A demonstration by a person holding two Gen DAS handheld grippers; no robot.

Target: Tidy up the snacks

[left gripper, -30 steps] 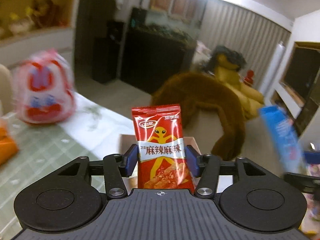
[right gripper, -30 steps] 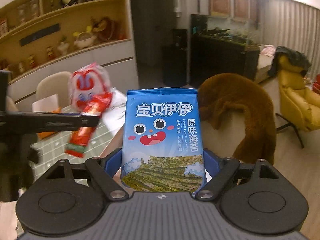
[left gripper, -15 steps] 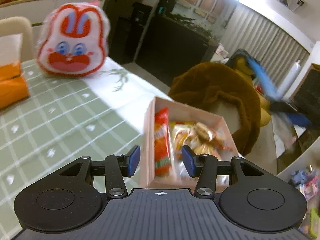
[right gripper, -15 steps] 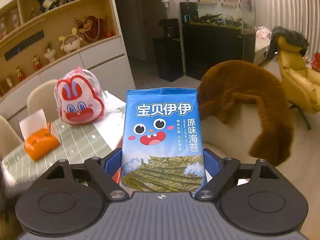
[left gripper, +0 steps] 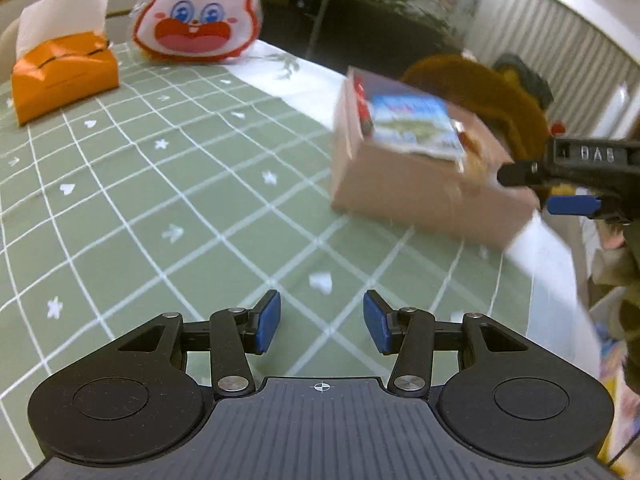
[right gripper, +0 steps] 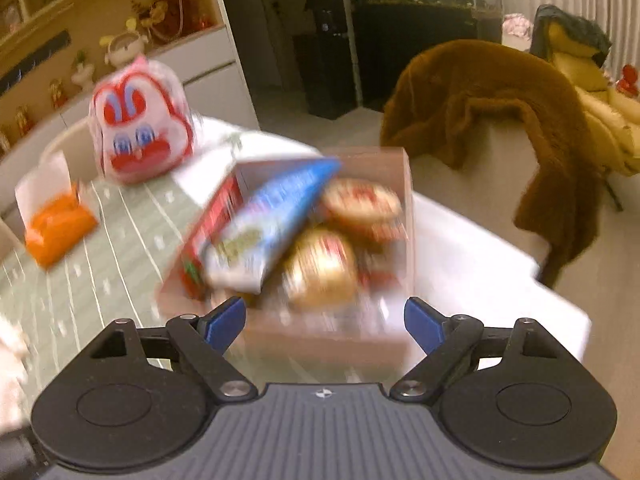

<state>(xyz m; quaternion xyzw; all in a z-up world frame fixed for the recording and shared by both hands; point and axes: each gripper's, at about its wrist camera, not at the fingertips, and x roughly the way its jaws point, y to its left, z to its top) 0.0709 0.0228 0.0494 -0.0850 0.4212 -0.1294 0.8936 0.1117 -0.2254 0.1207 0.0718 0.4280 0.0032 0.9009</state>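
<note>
Both claws released: left claw (left gripper: 322, 322) hanging empty; blue seaweed packet (right gripper: 268, 224) lying propped at 11 o'clock in box (right gripper: 402, 172), risking sliding out.

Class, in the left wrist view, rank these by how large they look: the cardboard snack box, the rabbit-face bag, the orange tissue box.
1. cardboard snack box
2. rabbit-face bag, partly cropped
3. orange tissue box
The bag and tissue box sit farther away, so true sizes stay unsure.

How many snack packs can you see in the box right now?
4, maybe more hidden: blue seaweed pack lying on top, red pack against the left wall of the box, golden round pack in the middle, another round pack behind it.
</note>
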